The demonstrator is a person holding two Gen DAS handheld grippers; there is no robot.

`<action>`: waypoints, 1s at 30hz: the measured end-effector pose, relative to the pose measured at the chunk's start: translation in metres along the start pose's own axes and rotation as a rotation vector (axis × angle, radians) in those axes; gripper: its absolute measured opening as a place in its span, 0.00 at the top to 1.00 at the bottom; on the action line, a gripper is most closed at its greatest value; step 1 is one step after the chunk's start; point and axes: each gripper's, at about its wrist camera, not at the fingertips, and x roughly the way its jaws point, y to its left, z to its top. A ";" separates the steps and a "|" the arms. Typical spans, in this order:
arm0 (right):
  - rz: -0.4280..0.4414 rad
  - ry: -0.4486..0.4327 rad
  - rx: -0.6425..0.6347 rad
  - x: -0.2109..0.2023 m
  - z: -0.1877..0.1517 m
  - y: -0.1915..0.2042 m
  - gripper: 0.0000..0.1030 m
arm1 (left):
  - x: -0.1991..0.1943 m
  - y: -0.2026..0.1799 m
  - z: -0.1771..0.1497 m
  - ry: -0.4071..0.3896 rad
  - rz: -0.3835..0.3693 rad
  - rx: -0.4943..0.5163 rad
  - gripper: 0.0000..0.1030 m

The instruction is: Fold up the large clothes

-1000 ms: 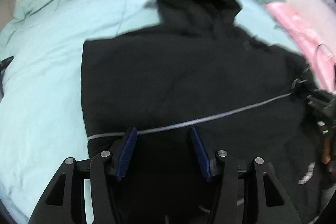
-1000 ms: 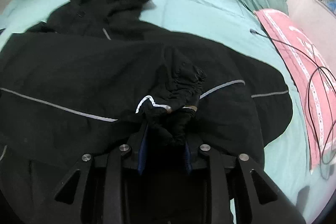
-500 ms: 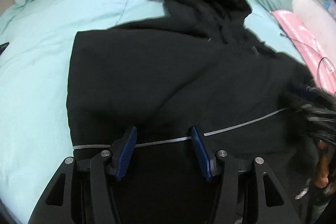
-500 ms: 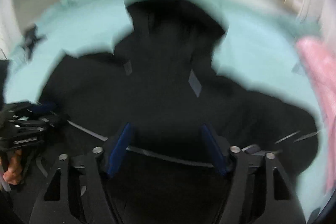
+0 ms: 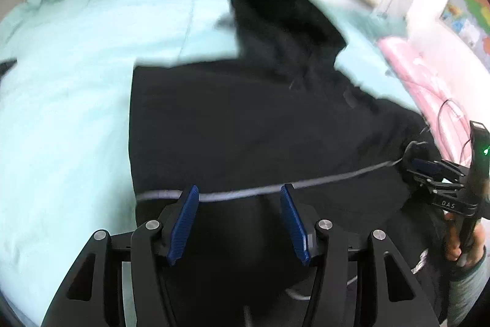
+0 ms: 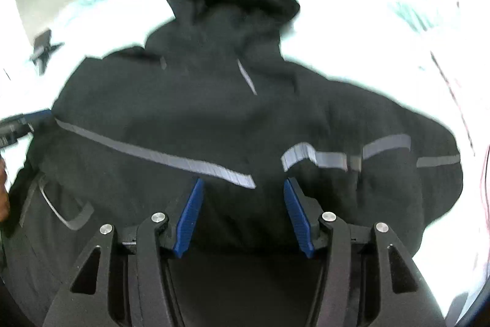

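Because the black jacket [image 6: 232, 124] lies spread on the green bed [image 5: 70, 100], hood toward twelve o'clock, both tongs hang released above its lower half. Left tongs [image 5: 239, 219] straddle the grey stripe [image 5: 242, 191] at six o'clock, grasping nothing; right tongs [image 6: 243, 213] gape likewise, probably poised to pick the next fold line.
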 end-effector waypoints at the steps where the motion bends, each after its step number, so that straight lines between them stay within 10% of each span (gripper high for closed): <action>1: -0.011 0.026 -0.004 0.008 -0.004 0.005 0.47 | 0.015 0.002 -0.003 0.039 0.012 0.004 0.45; 10: -0.118 -0.080 -0.013 0.018 -0.025 0.028 0.44 | 0.008 -0.029 -0.019 -0.018 0.211 0.106 0.44; 22: 0.087 -0.074 -0.038 -0.082 -0.081 -0.004 0.39 | -0.122 -0.170 0.017 -0.169 -0.022 0.279 0.44; 30: 0.068 -0.219 0.137 -0.157 -0.082 -0.099 0.38 | -0.025 -0.252 0.031 -0.118 -0.148 0.275 0.44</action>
